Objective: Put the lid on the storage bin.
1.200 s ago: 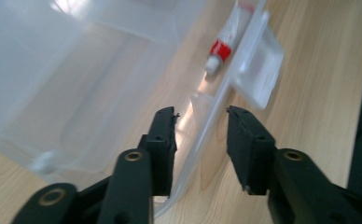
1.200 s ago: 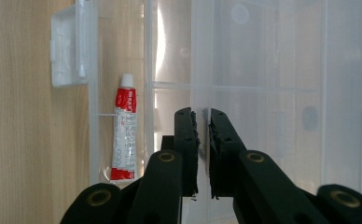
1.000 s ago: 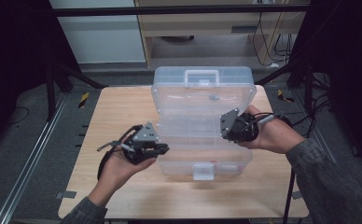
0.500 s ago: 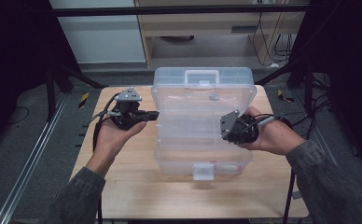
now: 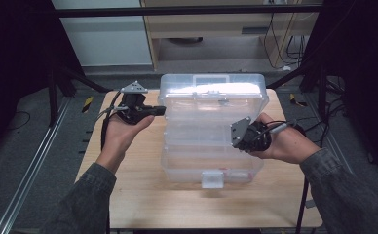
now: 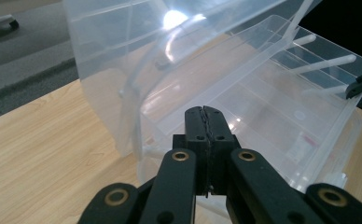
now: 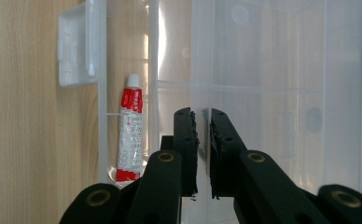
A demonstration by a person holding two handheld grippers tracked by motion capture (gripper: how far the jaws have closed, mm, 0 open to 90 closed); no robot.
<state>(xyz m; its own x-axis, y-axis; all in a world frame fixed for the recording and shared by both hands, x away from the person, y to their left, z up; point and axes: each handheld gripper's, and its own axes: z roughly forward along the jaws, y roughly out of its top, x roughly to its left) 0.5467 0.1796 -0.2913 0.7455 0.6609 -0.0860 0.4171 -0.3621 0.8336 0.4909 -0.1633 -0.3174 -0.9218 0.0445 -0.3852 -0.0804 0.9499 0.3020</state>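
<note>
At the left, the left gripper hovers by the far-left edge of the lid, its jaws pressed together with nothing between them; whether the tips touch the plastic I cannot tell. The lid stands half raised, tilted over the base of the clear box, which sits in the middle of the table with its latch at the near edge. A red-and-white tube lies in a near compartment, just inside the wall. At the right, the right gripper is clamped on the box's thin right wall, the plastic pinched between its pads. The step looks like swinging the lid on its far hinge, and doing it well likely means using the closed left tips as a blunt pusher against the lid's edge or top face, low and near the corner, so the lid turns without twisting. The right grip should hold firm but not crush the wall, since a flexed base could misalign the latch. Move slowly; the clear plastic is slick, and the tips could slide off.
</note>
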